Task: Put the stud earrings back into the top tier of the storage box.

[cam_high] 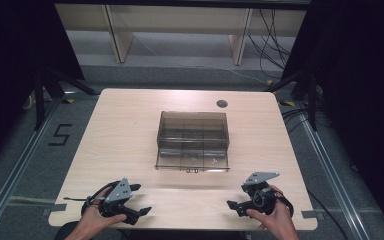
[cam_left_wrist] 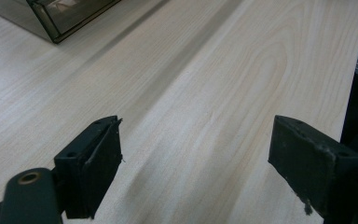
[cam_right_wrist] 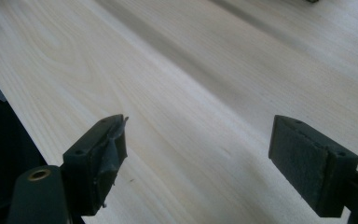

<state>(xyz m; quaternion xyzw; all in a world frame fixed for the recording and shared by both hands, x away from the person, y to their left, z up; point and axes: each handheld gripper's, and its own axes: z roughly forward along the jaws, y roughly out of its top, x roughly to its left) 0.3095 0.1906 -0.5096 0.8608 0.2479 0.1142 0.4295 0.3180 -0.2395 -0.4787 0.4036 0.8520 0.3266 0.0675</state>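
1. A see-through brown plastic box (cam_high: 193,140) sits in the middle of the light wooden table (cam_high: 110,145).
2. The box has thin walls inside that split it into small rooms. They look empty, but the brown plastic makes it hard to be sure.
3. The lid of the box is down. A small latch (cam_high: 192,170) is on its near edge.
4. The left gripper (cam_high: 139,199) is at the near left of the table, held in the person's left hand (cam_high: 94,220). Its jaws are spread wide and hold nothing.
5. In the left gripper view, bare wood lies between the two black jaws. A corner of the box (cam_left_wrist: 56,18) shows at the top left, well apart from the jaws.
6. The right gripper (cam_high: 236,197) is at the near right of the table, held in the right hand (cam_high: 276,220). Its jaws are spread wide too and hold nothing.
7. Both grippers are well apart from the box, one on each side.
8. A small round dark hole (cam_high: 222,103) is in the table, far off behind the box.
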